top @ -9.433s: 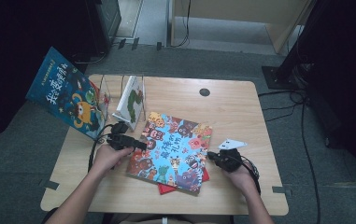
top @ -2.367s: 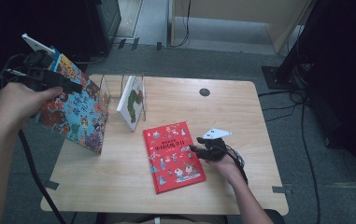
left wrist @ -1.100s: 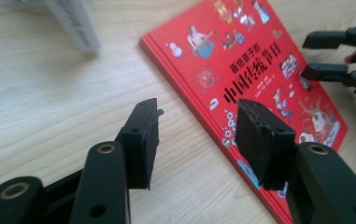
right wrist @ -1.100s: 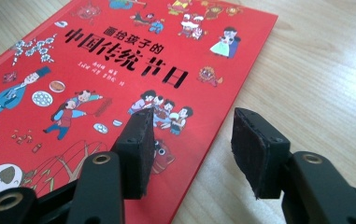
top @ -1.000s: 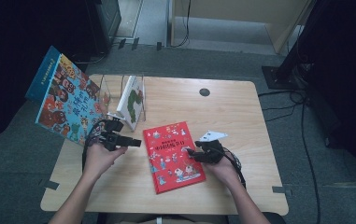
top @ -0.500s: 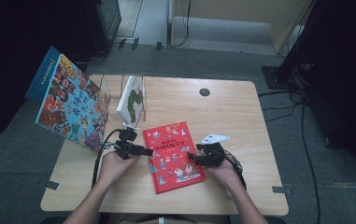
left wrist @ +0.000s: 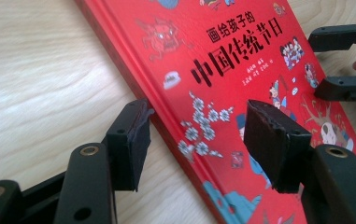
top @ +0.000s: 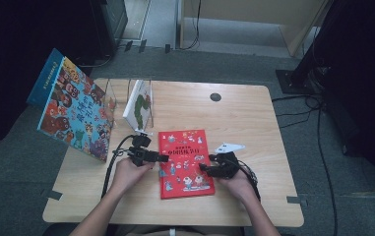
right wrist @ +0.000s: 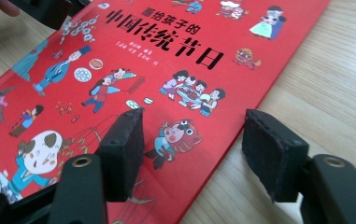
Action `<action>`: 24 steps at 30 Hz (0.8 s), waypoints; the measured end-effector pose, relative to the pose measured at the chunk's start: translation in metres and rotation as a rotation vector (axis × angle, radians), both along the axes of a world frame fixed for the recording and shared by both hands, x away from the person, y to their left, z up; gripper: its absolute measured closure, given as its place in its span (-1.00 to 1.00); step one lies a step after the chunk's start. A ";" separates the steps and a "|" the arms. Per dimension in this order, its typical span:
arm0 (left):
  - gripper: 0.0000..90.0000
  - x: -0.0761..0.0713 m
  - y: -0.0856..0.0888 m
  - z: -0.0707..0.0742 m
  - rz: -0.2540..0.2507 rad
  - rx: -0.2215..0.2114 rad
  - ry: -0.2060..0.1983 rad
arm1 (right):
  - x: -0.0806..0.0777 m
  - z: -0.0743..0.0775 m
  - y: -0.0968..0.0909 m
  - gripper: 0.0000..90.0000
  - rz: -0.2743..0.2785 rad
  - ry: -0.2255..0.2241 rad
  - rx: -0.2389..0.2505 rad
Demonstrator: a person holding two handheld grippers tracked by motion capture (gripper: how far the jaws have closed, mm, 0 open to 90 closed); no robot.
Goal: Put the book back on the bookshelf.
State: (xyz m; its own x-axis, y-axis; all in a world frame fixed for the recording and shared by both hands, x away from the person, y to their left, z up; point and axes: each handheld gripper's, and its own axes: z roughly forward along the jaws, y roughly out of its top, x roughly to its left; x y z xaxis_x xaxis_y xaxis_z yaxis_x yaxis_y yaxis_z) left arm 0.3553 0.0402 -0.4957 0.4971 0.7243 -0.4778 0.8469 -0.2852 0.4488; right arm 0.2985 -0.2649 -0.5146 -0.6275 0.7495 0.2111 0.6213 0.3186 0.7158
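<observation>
On the wooden bench [top: 254,123], a red picture book [top: 185,162] lies flat, cover up, near the person's edge, with a gripper at each of its long sides. The left gripper [top: 159,158] hovers at the book's left edge; in the left gripper view its jaws stand wide and have just been opening, one pad on either side of that edge, neither pressing on it. The right gripper [top: 203,168] sits at the right edge, its jaws likewise wide and just opened further, straddling that side without a grip.

The step in hand looks like lining up a two-sided grasp. Next, each pair of jaws likely has to close on the thin cover edge and raise the book, perhaps toward the clear rack [top: 126,96] where a white book [top: 139,104] stands beside a large blue one [top: 74,110] that leans against it.
</observation>
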 end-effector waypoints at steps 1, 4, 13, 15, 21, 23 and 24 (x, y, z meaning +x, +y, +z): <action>-0.10 0.001 -0.002 0.000 -0.002 0.003 -0.003 | 0.000 0.000 -0.002 -0.17 0.000 0.001 -0.005; -0.10 0.003 -0.006 0.000 -0.003 0.004 -0.009 | -0.001 0.000 -0.005 -0.17 -0.017 0.001 0.001; -0.07 0.000 -0.012 0.000 -0.004 -0.002 0.009 | 0.005 0.001 -0.011 -0.16 -0.022 -0.007 -0.018; -0.07 0.001 -0.014 0.000 -0.004 -0.007 0.013 | 0.006 0.000 -0.013 -0.15 -0.029 -0.008 -0.010; -0.07 0.005 -0.009 -0.005 0.002 -0.088 0.034 | 0.009 0.001 -0.018 -0.14 -0.039 -0.009 -0.018; -0.07 0.004 -0.009 -0.005 -0.010 -0.080 0.029 | 0.009 0.001 -0.017 -0.13 -0.046 -0.010 -0.020; -0.07 0.002 -0.010 -0.005 -0.018 -0.071 0.023 | 0.008 0.002 -0.016 -0.13 -0.052 -0.010 -0.024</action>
